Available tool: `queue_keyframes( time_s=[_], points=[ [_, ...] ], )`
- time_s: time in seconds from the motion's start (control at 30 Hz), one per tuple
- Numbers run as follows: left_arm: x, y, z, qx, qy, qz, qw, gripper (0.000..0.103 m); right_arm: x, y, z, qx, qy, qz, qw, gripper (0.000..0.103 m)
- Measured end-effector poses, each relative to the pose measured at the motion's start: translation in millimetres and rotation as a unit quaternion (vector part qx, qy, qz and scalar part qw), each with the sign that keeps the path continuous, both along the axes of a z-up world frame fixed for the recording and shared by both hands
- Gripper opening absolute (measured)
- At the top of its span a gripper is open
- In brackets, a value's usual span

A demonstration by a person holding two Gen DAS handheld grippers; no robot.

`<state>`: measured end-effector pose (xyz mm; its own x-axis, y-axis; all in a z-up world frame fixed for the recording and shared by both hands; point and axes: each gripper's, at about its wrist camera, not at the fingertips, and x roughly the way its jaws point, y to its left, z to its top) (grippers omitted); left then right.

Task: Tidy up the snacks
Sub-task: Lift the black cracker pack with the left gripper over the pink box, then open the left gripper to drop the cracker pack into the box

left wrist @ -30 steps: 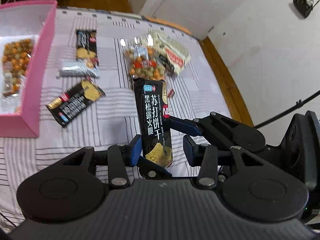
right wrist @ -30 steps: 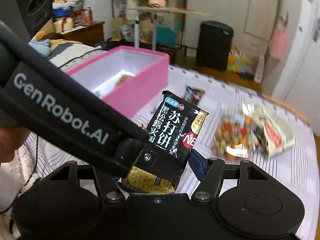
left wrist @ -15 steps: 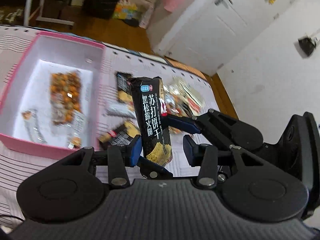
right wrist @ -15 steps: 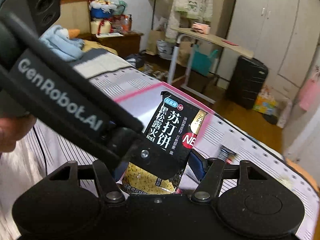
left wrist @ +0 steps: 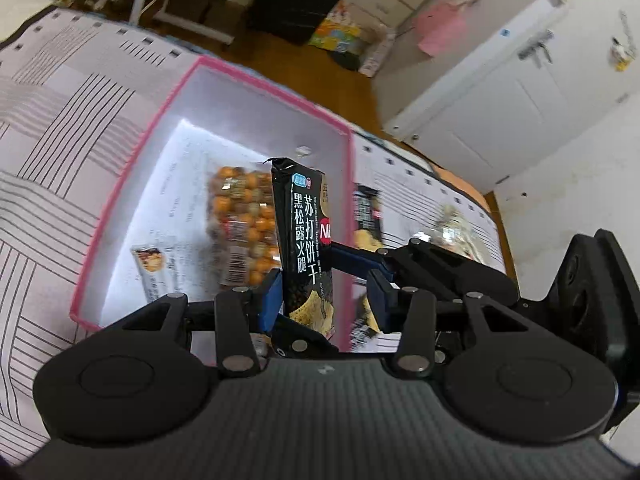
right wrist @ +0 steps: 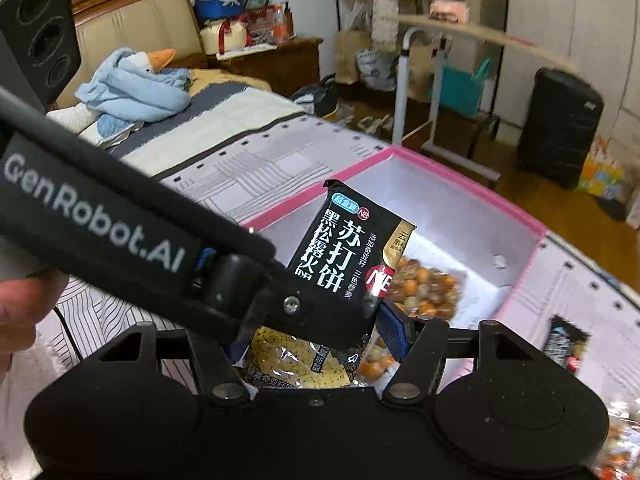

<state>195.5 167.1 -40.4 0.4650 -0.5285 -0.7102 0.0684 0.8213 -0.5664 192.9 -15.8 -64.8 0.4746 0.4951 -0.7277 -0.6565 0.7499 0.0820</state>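
A black soda-cracker packet stands upright between both grippers, above the pink box. My left gripper has one blue pad against the packet's left side; the other pad stands apart to the right. My right gripper is shut on the same packet; the left gripper's arm crosses in front. In the box lie a bag of mixed nuts and a small snack bar.
On the striped bedcover right of the box lie another black cracker packet and blurred snack bags. The box's far wall is pink-rimmed. A black suitcase and a desk stand on the floor beyond.
Both grippers have carried the cracker packet left, from over the loose snacks on the bedcover to above the pink box. The hold on the packet looks unchanged.
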Motion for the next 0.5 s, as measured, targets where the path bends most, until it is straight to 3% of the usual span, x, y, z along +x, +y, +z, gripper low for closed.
queue_keyframes(
  time_s=[0.17, 0.23, 0.5],
  points=[
    [19.0, 13.3, -29.5, -0.005, 0.039, 0.016, 0.9991, 0.043, 11.4, 6.0, -16.8, -0.011, 0.013, 0.036, 0.999, 0.07],
    [21.2, 14.5, -37.0, 0.002, 0.049, 0.024, 0.9985, 0.053, 10.7, 2.3, -17.0, -0.011, 0.005, 0.035, 0.999, 0.072],
    [11.2, 0.0, -15.7, 0.083, -0.002, 0.021, 0.9964, 0.056, -12.4, -40.5, 25.0, 0.02, -0.019, 0.0, 1.0, 0.073]
  ],
)
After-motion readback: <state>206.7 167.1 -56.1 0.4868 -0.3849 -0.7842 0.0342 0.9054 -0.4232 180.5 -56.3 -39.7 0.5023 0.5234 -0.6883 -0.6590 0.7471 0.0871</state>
